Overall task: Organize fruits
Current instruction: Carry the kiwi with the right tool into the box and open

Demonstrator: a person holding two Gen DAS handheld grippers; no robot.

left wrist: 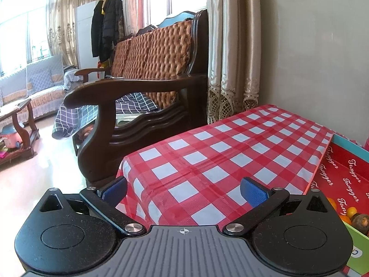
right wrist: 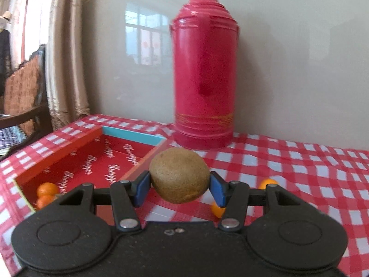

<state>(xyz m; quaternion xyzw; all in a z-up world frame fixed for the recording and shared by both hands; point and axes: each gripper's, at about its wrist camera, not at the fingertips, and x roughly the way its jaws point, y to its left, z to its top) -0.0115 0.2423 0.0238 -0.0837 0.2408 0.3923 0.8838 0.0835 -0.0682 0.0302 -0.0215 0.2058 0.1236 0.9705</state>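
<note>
My right gripper (right wrist: 180, 188) is shut on a brown kiwi (right wrist: 179, 175), held above the checked cloth just right of the red box's (right wrist: 57, 153) near wall. Small oranges (right wrist: 47, 190) lie in the box's near left corner. Two more small oranges (right wrist: 267, 183) sit on the cloth behind the right finger. In the left wrist view my left gripper (left wrist: 183, 190) hangs open over the table's left end with nothing between its blue pads (left wrist: 252, 192). The same red box (left wrist: 346, 173) shows at the right edge there, with oranges and a brown fruit (left wrist: 359, 221) inside.
A tall red thermos (right wrist: 204, 73) stands on the cloth against the wall, behind the kiwi. The red and white checked table (left wrist: 219, 152) ends at the left, where a dark wooden sofa (left wrist: 147, 87) stands close by. Curtains (left wrist: 230, 46) hang behind.
</note>
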